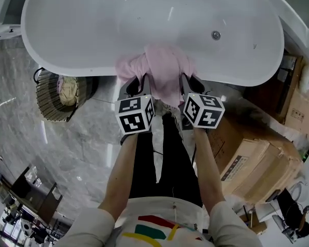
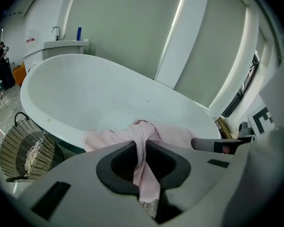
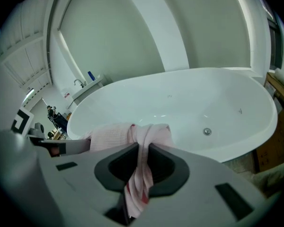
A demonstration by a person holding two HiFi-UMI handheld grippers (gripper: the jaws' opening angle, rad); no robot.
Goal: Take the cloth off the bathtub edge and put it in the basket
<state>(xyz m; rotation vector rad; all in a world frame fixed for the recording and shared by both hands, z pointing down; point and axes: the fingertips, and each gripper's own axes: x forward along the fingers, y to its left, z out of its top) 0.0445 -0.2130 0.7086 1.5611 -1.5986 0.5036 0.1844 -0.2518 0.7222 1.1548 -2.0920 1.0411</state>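
Cloth [image 1: 162,68] is draped over the near edge of the tub [image 1: 62,68], about mid-rim. It is bunched up, with one end hanging down the outside toward the person. Left gripper [image 2: 141,144] is clamped onto a gathered fold of the cloth, which runs between its jaws and down past them. Right gripper [image 3: 143,148] is likewise closed on a second fold, just to the right of the first. The two pinches are set side by side near the top of the bunch, likely so the cloth is lifted as one bundle and not left trailing. Both grippers are pointed downward over the rim from the near side. Part of the cloth appears spread on the rim, so the lift-off is judged not finished. Basket [image 1: 55,92] is on the floor at the left, just beside the tub wall, with something pale already in it. A carry to the left is judged to be needed next. The hanging end could be snagged on the basket rim.
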